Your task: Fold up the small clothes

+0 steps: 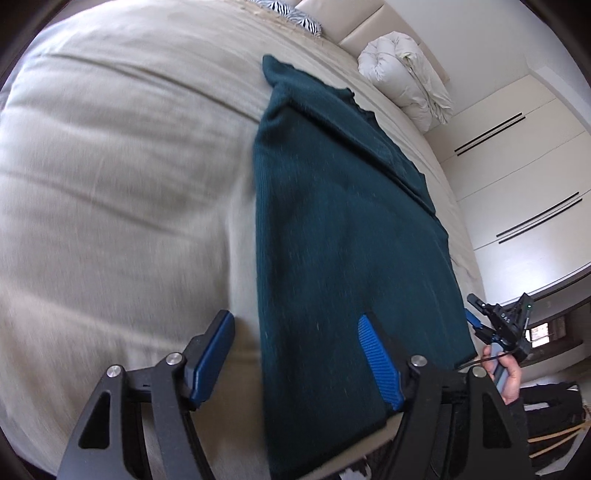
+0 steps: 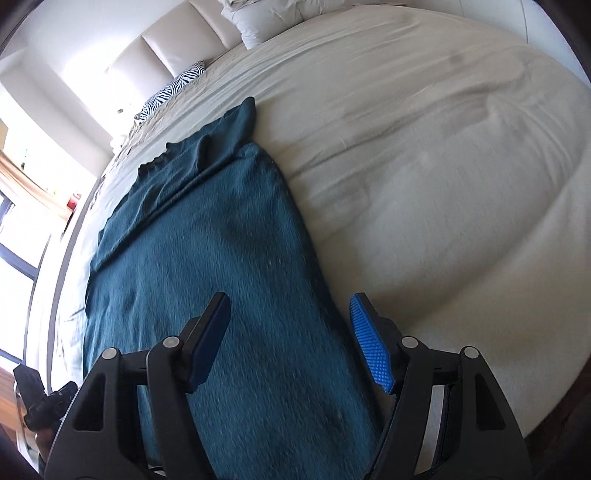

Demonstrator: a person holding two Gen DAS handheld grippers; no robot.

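Observation:
A dark teal knit garment [image 1: 340, 236] lies flat on the beige bed, folded lengthwise into a long strip. It also shows in the right wrist view [image 2: 207, 266]. My left gripper [image 1: 295, 325] is open above the garment's near left edge, with its left finger over the bedsheet and its right finger over the cloth. My right gripper [image 2: 290, 314] is open above the garment's near right edge, with its right finger over the bedsheet. Neither gripper holds anything. The right gripper also shows at the far right of the left wrist view [image 1: 476, 314].
The beige bedsheet [image 1: 110, 184] spreads wide around the garment. A rolled white duvet [image 1: 406, 77] and a zebra-print pillow [image 1: 295, 14] lie near the headboard. White wardrobe doors [image 1: 524, 155] stand beyond the bed. A window [image 2: 22, 221] is at the left.

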